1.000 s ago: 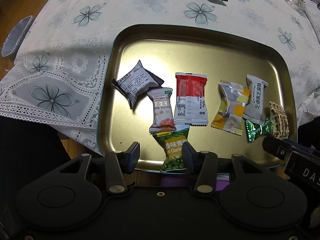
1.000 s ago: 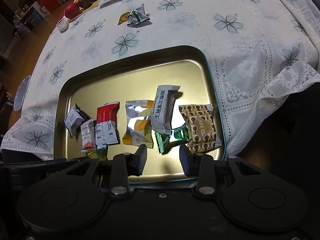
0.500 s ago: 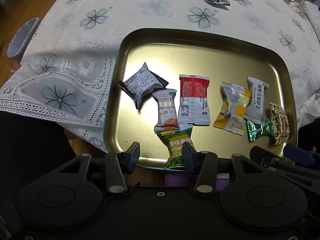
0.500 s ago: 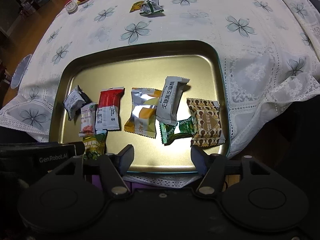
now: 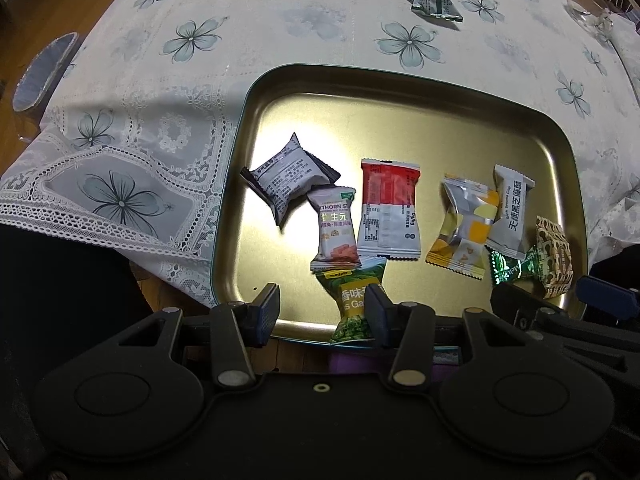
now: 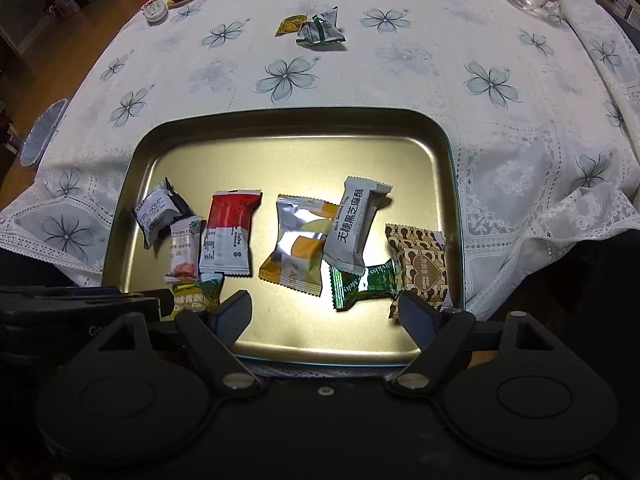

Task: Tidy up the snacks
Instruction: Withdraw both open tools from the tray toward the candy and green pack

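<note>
I am holding the left gripper with its jaws parted and gripping nothing; the green pea packet is lying just inside its right finger, over the near rim of the gold tray. I am keeping the right gripper spread wide and empty, with the green foil candy sitting just ahead between its jaws. Two more snacks are lying far ahead on the tablecloth.

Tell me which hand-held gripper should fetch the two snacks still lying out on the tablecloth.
Either could; I lean right. Both the right hand-held gripper and the left hand-held gripper are open and empty, but the yellow candy and grey-green packet lie nearly straight ahead of the right one.
</note>
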`<state>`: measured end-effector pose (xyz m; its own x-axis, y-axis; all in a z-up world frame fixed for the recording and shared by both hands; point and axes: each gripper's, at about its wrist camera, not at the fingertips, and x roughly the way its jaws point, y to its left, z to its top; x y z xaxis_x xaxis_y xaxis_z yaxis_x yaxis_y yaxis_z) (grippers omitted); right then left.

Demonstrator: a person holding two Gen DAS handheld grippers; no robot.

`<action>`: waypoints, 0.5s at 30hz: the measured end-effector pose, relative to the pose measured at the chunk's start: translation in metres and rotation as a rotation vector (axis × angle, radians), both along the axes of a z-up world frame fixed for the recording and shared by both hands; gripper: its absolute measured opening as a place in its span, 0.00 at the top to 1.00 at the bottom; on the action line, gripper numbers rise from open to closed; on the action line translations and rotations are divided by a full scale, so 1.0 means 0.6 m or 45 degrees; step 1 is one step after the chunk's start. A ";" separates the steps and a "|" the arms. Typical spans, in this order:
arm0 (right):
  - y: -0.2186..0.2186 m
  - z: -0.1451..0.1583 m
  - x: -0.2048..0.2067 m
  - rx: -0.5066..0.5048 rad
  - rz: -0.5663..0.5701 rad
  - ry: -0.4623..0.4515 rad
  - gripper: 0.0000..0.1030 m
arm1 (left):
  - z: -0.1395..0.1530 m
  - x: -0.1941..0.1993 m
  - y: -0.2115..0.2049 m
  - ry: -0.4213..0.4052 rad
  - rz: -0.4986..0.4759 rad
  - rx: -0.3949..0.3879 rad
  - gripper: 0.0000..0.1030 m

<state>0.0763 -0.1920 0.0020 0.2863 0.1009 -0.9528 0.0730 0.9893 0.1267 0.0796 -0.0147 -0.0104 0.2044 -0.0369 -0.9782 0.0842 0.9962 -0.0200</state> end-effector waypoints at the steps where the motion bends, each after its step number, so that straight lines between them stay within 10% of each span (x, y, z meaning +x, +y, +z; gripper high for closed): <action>1: -0.001 0.002 0.003 0.007 0.001 -0.010 0.19 | 0.001 0.002 0.000 -0.003 -0.003 -0.001 0.47; 15: -0.011 0.029 0.069 -0.001 0.033 -0.149 0.19 | 0.013 0.059 0.000 -0.122 0.025 0.039 0.47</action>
<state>0.1178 -0.1985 0.0195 0.3926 0.1092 -0.9132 0.0320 0.9907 0.1323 0.1149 -0.0146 -0.0027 0.2977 -0.0023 -0.9547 0.0644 0.9978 0.0177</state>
